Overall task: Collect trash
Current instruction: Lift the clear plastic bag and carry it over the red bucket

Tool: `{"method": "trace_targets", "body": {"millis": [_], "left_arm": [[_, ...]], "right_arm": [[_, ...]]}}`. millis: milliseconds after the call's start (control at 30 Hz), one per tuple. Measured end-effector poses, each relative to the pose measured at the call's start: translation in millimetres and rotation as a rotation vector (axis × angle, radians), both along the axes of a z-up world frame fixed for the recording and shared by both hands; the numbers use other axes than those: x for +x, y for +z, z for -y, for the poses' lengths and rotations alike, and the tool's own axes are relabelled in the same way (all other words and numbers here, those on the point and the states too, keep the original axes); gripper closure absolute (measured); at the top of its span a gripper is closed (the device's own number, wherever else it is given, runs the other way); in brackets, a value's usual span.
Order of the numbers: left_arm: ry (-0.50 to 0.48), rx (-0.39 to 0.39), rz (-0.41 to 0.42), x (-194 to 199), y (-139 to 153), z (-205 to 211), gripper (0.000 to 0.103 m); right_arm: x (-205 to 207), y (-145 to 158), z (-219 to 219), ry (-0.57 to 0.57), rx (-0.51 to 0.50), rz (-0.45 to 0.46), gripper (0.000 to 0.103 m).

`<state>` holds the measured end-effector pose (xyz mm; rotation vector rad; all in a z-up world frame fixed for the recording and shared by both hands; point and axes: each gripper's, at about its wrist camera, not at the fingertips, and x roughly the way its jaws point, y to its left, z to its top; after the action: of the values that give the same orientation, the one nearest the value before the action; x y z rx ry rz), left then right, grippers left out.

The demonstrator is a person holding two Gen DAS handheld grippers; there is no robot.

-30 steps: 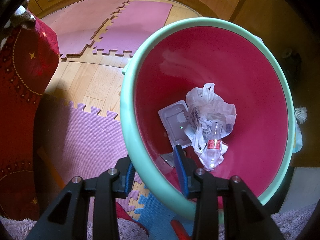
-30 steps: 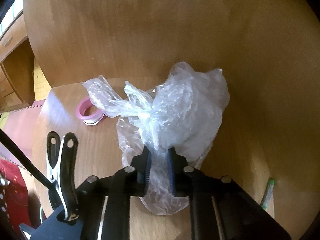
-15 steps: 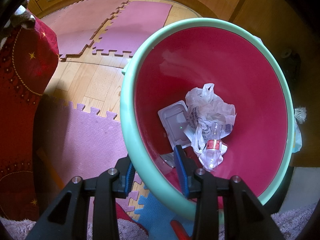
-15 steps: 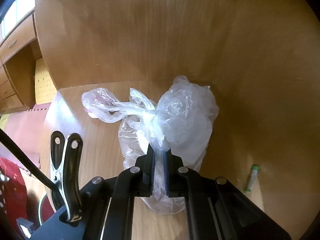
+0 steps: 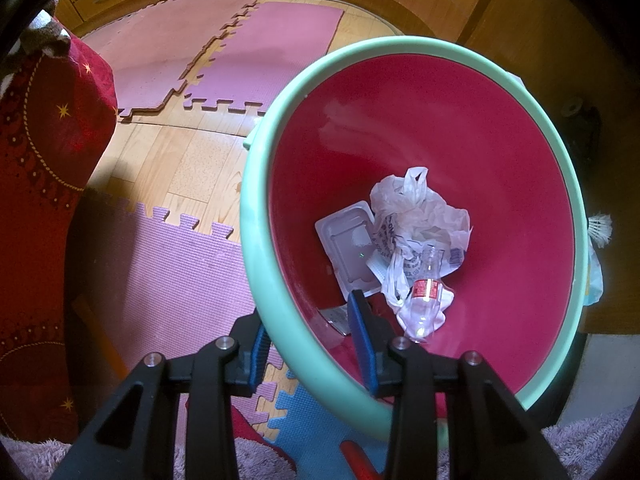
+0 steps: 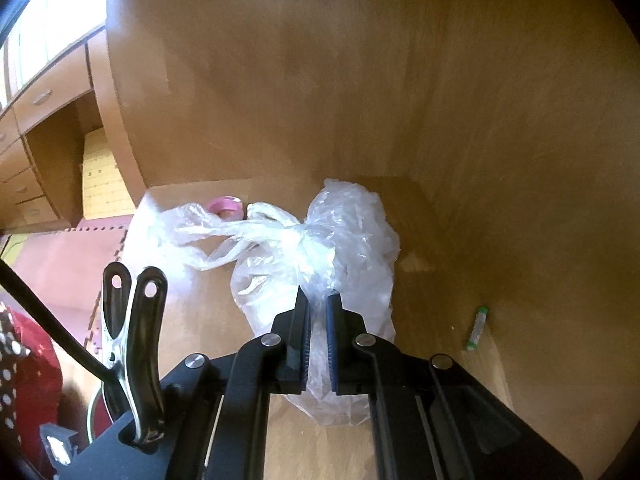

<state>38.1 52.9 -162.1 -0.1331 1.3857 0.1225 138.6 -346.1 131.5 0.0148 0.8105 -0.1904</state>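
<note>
The right gripper point(image 6: 318, 340) is nearly closed, pinching a clear plastic bag point(image 6: 320, 264) on the wooden shelf point(image 6: 432, 292) near its back corner; it looks light, limp and slippery, best held below its knot. The left gripper point(image 5: 316, 344) clamps the bin point(image 5: 256, 248) rim, with a bottle point(image 5: 424, 300) inside.

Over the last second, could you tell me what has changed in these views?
The right gripper closed on the clear bag and has begun lifting it off the wooden surface, drawing it nearer. The left gripper still clamps the bin rim; the trash inside is unmoved.
</note>
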Motion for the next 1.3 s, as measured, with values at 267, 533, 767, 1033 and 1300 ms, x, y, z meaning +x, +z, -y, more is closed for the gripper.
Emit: {"method": "trace_targets", "body": {"millis": [267, 533, 767, 1033, 1300], "left_arm": [[0.000, 0.000, 0.000, 0, 0, 0, 0.065], [0.000, 0.000, 0.000, 0, 0, 0, 0.065], [0.000, 0.000, 0.000, 0, 0, 0, 0.065], [0.000, 0.000, 0.000, 0, 0, 0, 0.065], [0.000, 0.000, 0.000, 0, 0, 0, 0.065]], "right_arm": [[-26, 17, -14, 0.052, 0.067, 0.045, 0.096], [-49, 24, -49, 0.152, 0.099, 0.059, 0.096], [-72, 25, -77, 0.228, 0.135, 0.057, 0.096], [-90, 10, -116, 0.332, 0.169, 0.030, 0.096], [-96, -13, -146, 0.394, 0.192, -0.018, 0.096]]}}
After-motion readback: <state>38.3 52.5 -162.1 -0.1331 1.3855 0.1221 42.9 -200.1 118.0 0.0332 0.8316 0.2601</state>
